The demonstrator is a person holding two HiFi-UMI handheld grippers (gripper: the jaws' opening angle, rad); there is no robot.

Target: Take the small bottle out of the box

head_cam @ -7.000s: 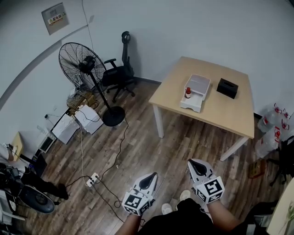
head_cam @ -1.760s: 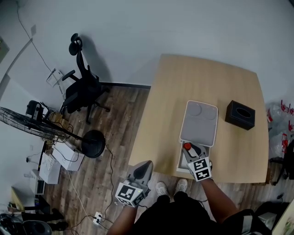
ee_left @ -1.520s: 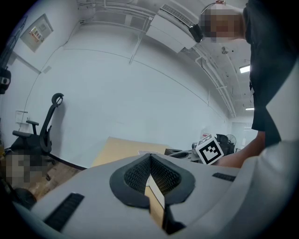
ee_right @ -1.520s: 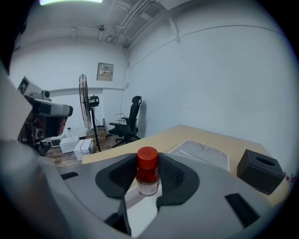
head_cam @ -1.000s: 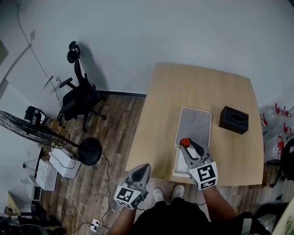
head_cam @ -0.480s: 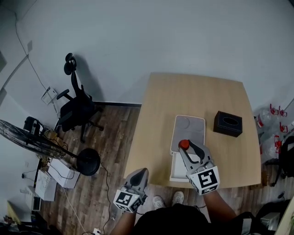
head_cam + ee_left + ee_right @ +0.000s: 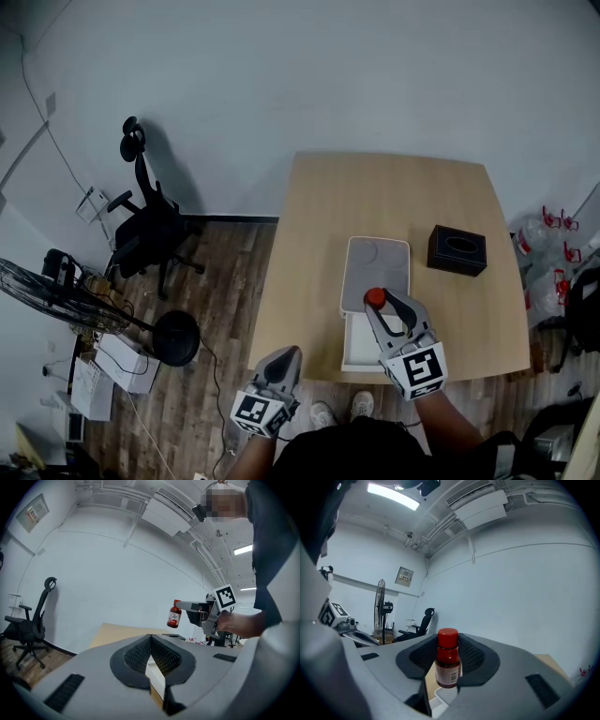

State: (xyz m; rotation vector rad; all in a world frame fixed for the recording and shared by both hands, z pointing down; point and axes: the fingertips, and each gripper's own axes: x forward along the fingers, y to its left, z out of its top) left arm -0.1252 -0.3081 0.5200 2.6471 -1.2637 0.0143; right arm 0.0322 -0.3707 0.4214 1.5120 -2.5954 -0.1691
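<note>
Raised since earlier: small bottle (image 7: 448,666) now above box (image 7: 354,349), clamped upright in my right gripper (image 7: 379,304); left gripper (image 7: 286,353) closed, empty, left of box.

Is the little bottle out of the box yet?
Nearly done. The small bottle is already lifted out, above the open box. The right gripper holds it upright in the air. What's left is probably setting it down on the table.

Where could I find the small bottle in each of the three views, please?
Head view: small bottle, lower centre-right, over the white box.
Left gripper view: bottle right of centre, held aloft.
Right gripper view: bottle bottom centre, between the jaws.
Shared landmark: black office chair, left in every view.
</note>
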